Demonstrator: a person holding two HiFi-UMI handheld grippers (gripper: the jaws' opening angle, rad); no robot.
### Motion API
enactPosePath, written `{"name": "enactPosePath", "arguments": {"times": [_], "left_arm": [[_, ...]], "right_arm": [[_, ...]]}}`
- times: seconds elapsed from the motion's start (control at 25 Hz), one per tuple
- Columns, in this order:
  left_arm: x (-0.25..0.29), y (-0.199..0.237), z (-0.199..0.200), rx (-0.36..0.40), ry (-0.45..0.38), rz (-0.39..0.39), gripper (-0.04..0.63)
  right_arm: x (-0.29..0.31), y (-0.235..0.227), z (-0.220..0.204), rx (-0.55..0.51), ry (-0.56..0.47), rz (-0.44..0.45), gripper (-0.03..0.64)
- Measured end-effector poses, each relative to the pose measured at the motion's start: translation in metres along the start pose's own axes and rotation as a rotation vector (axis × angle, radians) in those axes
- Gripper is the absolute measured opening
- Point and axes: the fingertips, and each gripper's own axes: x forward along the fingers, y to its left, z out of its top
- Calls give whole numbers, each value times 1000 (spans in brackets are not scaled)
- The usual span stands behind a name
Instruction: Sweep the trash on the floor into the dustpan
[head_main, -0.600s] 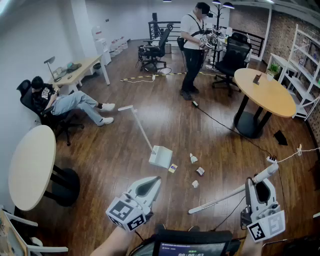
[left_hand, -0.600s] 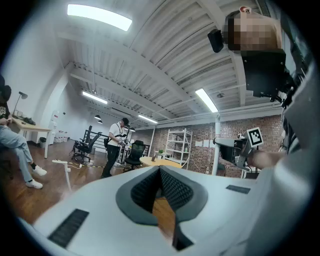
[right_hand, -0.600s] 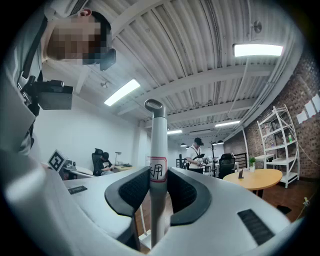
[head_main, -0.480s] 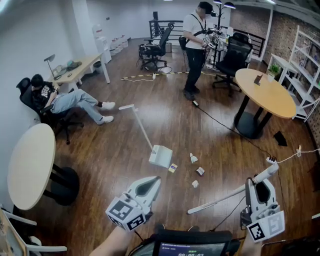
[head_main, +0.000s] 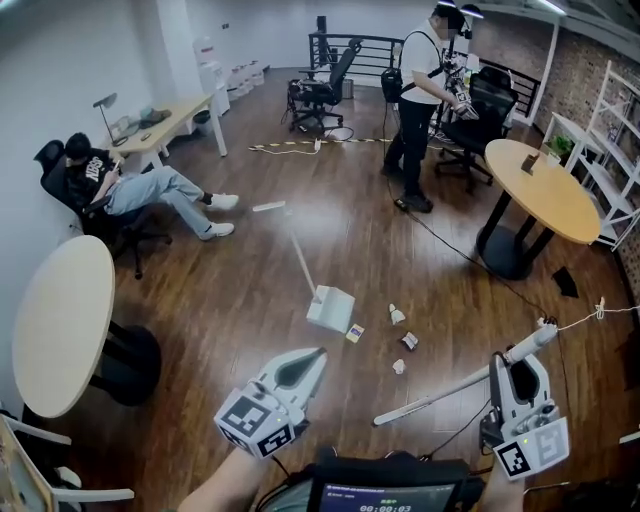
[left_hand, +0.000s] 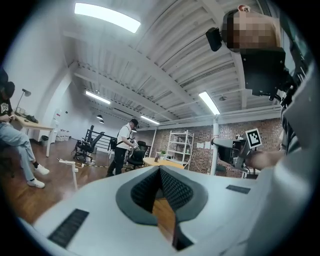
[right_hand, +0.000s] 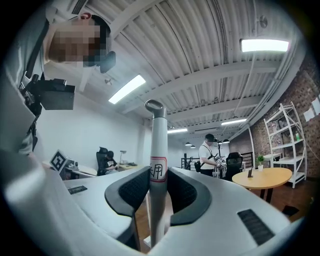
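Observation:
The white dustpan (head_main: 331, 308) stands on the wood floor, its long handle (head_main: 295, 250) leaning away to the upper left. Several small scraps of trash lie just right of it: a card (head_main: 355, 332), a crumpled piece (head_main: 397, 315), a wrapper (head_main: 408, 341) and a paper ball (head_main: 399, 366). My right gripper (head_main: 512, 364) is shut on the white broom handle (head_main: 450, 388), which slants from upper right down toward the floor at the left; in the right gripper view the handle (right_hand: 158, 170) stands between the jaws. My left gripper (head_main: 316, 354) hovers below the dustpan, shut and holding nothing.
A round table (head_main: 55, 325) stands at the left and another (head_main: 545, 190) at the right. A black cable (head_main: 450, 250) crosses the floor. A seated person (head_main: 130, 185) is at the far left, a standing person (head_main: 425, 100) at the back. Shelves (head_main: 610, 150) line the right wall.
The view has shifted slightly, so the dustpan and trash sit a little lower and to the right. The standing person has stepped to the right. Both grippers hold about the same places.

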Motion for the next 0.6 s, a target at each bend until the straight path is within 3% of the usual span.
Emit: {"name": "enactPosePath", "arguments": {"times": [0.32, 0.6], "left_arm": [[-2, 47, -8, 9, 19, 4, 11], [35, 85, -12, 20, 55, 33, 9]], "right_arm": [[58, 32, -31, 28, 20, 64, 135], [123, 39, -55, 46, 28, 127, 135]]}}
